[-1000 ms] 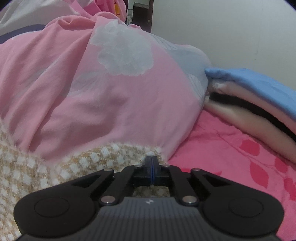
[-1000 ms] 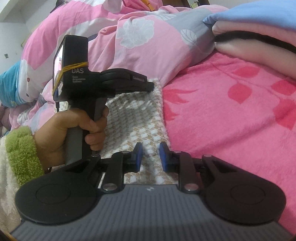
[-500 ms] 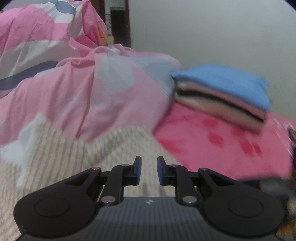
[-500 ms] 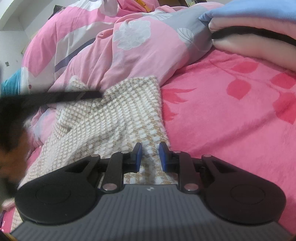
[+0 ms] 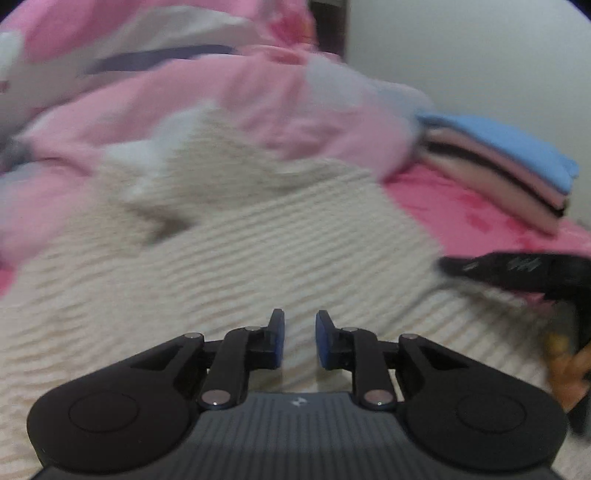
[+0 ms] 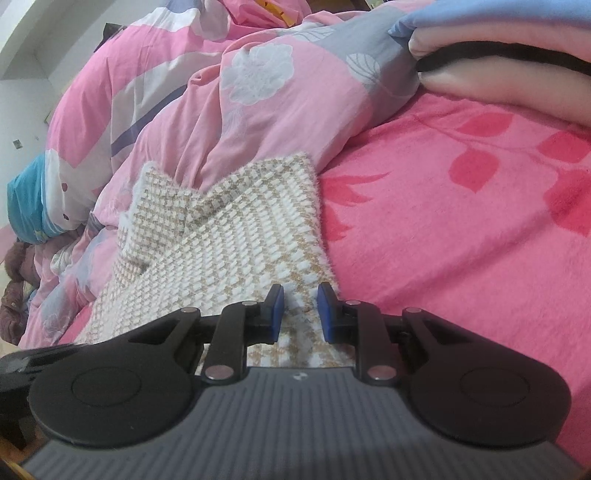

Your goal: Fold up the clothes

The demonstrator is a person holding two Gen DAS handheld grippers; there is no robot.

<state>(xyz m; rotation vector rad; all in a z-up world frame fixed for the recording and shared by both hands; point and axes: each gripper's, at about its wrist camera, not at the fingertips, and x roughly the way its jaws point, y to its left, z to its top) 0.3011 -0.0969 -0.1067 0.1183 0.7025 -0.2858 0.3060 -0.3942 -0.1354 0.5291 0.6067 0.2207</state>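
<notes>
While both tools gape empty, right tool [image 6: 300,312] sits over knitted garment's [image 6: 236,229] near corner—left tool [image 5: 298,339] just opened—garment runs lengthwise ahead.

- Left wrist cam: low over the checked knit garment [image 5: 258,258], facing the folded stack [image 5: 509,162], blurred.
- Right wrist cam: close at the garment's right edge, facing same stack.
- Shared: garment, stack, pink quilt [image 6: 258,92].

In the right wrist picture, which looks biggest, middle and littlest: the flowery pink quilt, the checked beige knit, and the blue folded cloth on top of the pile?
1. Flowery pink quilt, largest.
2. Checked beige knit, middle, though it lies nearest the camera, which flatters it.
3. Blue folded cloth, smallest, but cut off by the picture's edge, so its true size is unsure.
</notes>
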